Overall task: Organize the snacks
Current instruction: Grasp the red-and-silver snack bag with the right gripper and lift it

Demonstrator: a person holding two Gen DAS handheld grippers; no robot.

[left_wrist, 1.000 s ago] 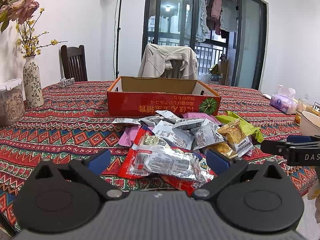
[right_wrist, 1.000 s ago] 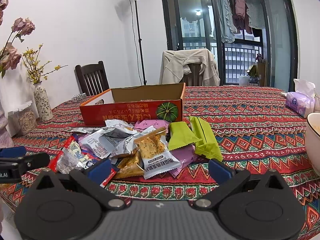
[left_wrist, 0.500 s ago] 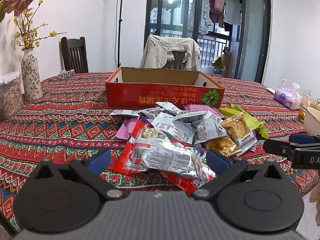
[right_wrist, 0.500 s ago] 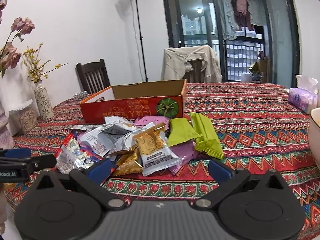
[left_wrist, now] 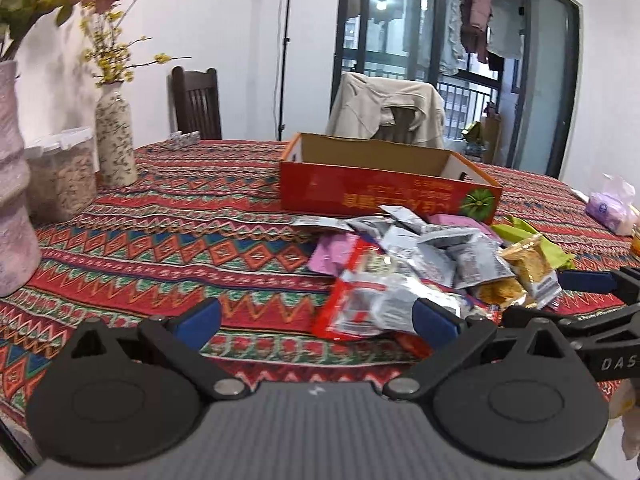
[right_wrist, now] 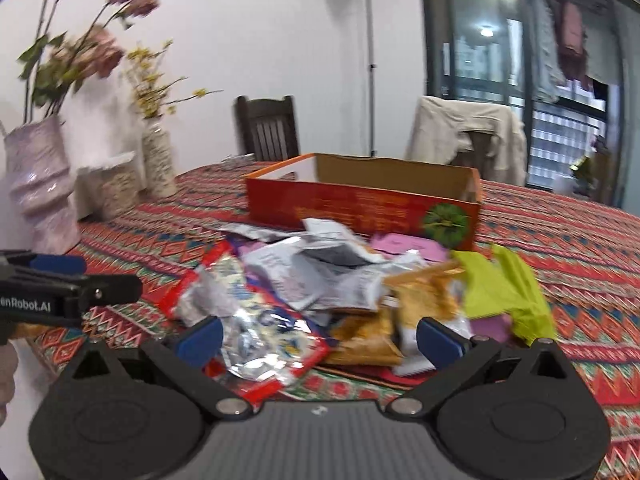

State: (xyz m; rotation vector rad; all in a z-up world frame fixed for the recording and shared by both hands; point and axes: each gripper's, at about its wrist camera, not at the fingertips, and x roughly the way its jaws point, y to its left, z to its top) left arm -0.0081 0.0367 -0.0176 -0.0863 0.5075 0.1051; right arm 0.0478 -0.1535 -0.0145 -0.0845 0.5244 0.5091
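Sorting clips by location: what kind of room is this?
Probably a home dining room: a table with a patterned tablecloth, wooden chairs, flower vases, and laundry hanging beyond the glass balcony door.

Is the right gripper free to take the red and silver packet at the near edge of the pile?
Probably yes. The right gripper is open with the red and silver packet lying right ahead between its fingers, on top of the pile, nothing covering it.

Both grippers are matte black: the left gripper (left_wrist: 318, 318) and right gripper (right_wrist: 320, 334) each carry blue-padded jaws on linkage arms with silver pivot screws, two round discs, a ribbed grey housing and white side lettering.
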